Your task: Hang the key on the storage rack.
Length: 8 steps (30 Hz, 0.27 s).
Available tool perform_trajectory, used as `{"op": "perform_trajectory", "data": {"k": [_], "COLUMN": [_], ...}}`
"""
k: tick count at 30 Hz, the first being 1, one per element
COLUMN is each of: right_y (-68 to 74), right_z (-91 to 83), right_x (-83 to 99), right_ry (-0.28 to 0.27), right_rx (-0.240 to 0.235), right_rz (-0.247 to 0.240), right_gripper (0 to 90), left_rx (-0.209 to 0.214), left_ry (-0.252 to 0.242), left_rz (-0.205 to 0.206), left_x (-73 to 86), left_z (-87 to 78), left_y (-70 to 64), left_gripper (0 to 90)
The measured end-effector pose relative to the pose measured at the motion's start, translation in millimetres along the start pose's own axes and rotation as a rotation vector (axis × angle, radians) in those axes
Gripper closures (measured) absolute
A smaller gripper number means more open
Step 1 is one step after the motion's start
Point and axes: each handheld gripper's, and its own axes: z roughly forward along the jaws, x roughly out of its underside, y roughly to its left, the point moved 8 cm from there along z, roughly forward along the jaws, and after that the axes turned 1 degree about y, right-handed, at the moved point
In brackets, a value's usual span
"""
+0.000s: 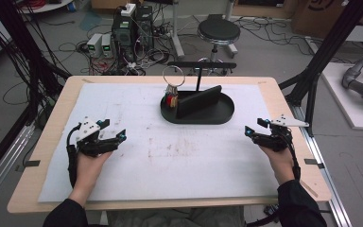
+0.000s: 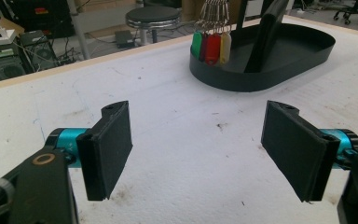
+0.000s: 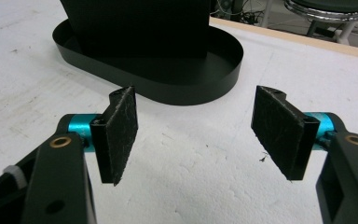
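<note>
Both hands rest low on the white mat point(image 1: 137, 156) covering the counter point(image 1: 52, 137), one at each side, well apart from each other. My left gripper point(image 1: 116, 137) has its fingers point(image 2: 109, 149) spread wide with nothing between them; through the gap in the left gripper view I see bare mat. My right gripper point(image 1: 253, 130) is the same: fingers point(image 3: 119, 133) wide, nothing held. The work centres on the bunch of keys point(image 2: 210, 44) with coloured tags, green, red and yellow, hanging from a ring point(image 1: 173, 75) on the black stand point(image 1: 201, 65) that rises from the oval black tray point(image 1: 217, 118). The tray sits at the far middle of the mat, and the bunch hangs at the tray's left end, its tags just over or at the tray's rim; I cannot tell if they touch it. An upright black panel point(image 1: 198, 101) stands in the tray beside the keys. From the right gripper view the panel blocks my line to the keys. Judgement: nothing is started yet. Keys untouched on their hook, neither gripper near them. Everything remains: reach, close on the bunch or ring, and lift it off. The left gripper looks better placed, since its view faces the tags directly.
</note>
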Motion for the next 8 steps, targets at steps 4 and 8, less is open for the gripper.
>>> {"op": "perform_trajectory", "data": {"k": [4,8], "right_y": [-1.0,-3.2], "right_z": [-1.6,-2.6], "right_x": [0.4,1.4], "right_ry": [-0.005,-0.006], "right_rx": [0.003,0.006], "right_rz": [0.000,0.005], "right_gripper": [32.1,31.8], "left_rx": [0.004,0.012], "left_ry": [0.002,0.005], "left_rz": [-0.001,0.000], "left_x": [-0.4,-0.7], "left_z": [1.9,4.6], "left_y": [-0.9,-3.0], "left_gripper": [24.4,24.4]}}
